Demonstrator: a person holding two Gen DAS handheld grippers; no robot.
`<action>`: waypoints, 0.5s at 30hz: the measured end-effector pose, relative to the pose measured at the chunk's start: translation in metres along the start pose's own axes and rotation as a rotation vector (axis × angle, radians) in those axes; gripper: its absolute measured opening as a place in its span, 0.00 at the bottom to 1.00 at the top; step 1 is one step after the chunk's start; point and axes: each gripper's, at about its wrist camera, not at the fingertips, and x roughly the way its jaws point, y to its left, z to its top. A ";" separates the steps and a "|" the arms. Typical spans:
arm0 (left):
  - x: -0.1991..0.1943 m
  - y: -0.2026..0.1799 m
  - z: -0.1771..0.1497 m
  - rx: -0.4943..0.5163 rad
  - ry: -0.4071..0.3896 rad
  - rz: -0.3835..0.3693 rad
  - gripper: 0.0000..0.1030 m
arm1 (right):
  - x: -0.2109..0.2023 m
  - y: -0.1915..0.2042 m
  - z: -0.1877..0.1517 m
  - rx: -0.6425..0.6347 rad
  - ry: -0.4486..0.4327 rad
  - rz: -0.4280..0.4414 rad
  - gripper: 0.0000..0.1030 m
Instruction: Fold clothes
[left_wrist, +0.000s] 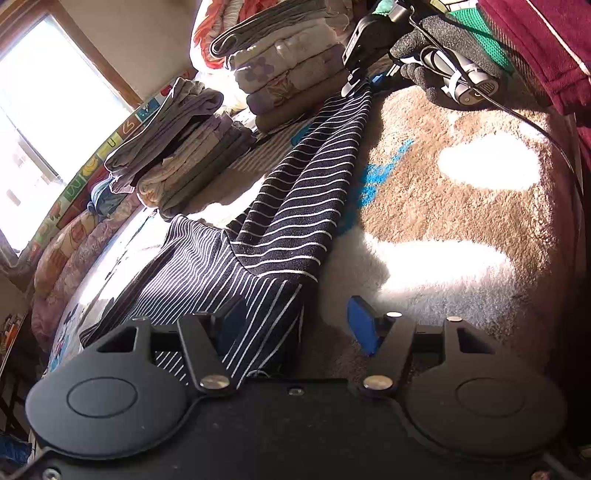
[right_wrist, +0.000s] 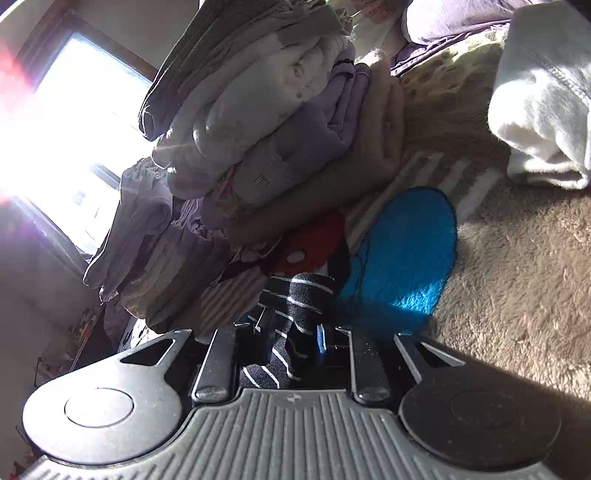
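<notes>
A dark navy garment with thin white stripes (left_wrist: 295, 206) stretches in a long band across the brown fluffy blanket (left_wrist: 461, 214). Its near end drapes over the left finger of my left gripper (left_wrist: 295, 317), whose blue pads (left_wrist: 364, 326) stand wide apart, so it is open. At the far end my right gripper (left_wrist: 352, 79), held by a dark gloved hand (left_wrist: 421, 70), pinches the garment's tip. In the right wrist view the right gripper (right_wrist: 291, 328) is shut on a bunched fold of the striped garment (right_wrist: 306, 295).
Two stacks of folded clothes (left_wrist: 284, 77) (left_wrist: 184, 158) stand behind the garment, close in front of the right gripper (right_wrist: 266, 129). A white garment (right_wrist: 543, 103) lies at the right. A bright window (left_wrist: 44, 110) is on the left, and maroon fabric (left_wrist: 535, 48) and a cable (left_wrist: 554, 144) on the right.
</notes>
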 end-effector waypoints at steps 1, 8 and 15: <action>0.001 -0.003 0.003 0.017 0.002 0.005 0.50 | 0.001 0.001 -0.001 -0.008 0.006 0.001 0.17; 0.012 -0.022 0.022 0.137 0.013 0.038 0.03 | -0.016 0.004 0.005 -0.003 -0.050 0.018 0.06; -0.003 -0.009 0.015 0.022 -0.007 -0.038 0.04 | -0.016 -0.010 0.008 0.031 -0.041 -0.041 0.12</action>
